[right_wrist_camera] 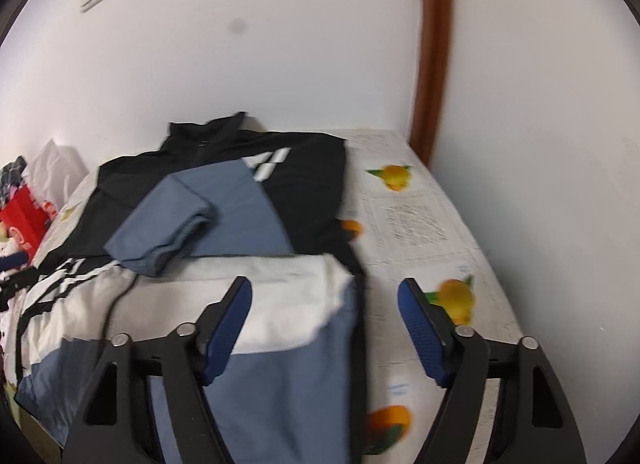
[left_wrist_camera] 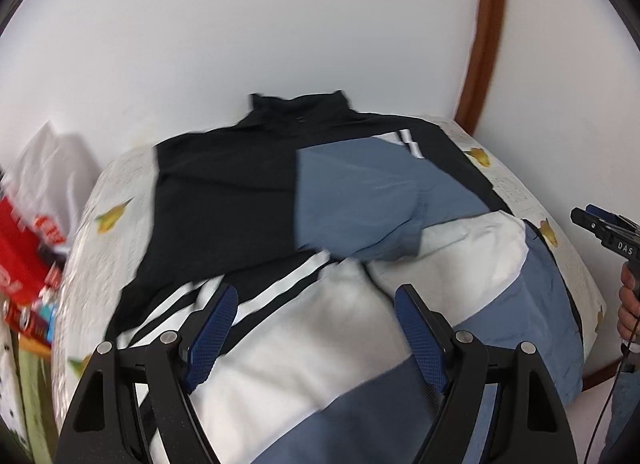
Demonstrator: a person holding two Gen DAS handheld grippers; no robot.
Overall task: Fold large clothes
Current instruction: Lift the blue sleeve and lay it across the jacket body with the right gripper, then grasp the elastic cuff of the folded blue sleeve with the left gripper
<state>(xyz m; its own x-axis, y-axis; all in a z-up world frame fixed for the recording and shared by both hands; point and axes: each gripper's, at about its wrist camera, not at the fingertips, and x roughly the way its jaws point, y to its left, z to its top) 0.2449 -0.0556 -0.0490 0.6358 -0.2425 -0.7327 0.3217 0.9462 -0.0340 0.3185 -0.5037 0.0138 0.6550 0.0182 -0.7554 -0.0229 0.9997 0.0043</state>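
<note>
A large black, blue and white jacket [left_wrist_camera: 224, 192] with white stripes lies spread on a table covered by a fruit-print cloth [left_wrist_camera: 516, 192]. One blue sleeve [left_wrist_camera: 360, 200] is folded across its black chest. My left gripper [left_wrist_camera: 316, 296] hovers open over the white band, holding nothing. At the right edge of the left wrist view, a hand [left_wrist_camera: 628, 304] holds my right gripper [left_wrist_camera: 600, 228]. In the right wrist view the right gripper [right_wrist_camera: 324, 284] stands open above the jacket's [right_wrist_camera: 304, 192] right edge, with nothing between its fingers. The folded sleeve [right_wrist_camera: 172, 220] lies to its left.
A red bag [left_wrist_camera: 24, 264] and a white plastic bag [left_wrist_camera: 52, 168] sit off the table's left end. White walls stand close behind, with a brown door frame [right_wrist_camera: 432, 64] at the back right corner. Bare tablecloth [right_wrist_camera: 416, 216] lies right of the jacket.
</note>
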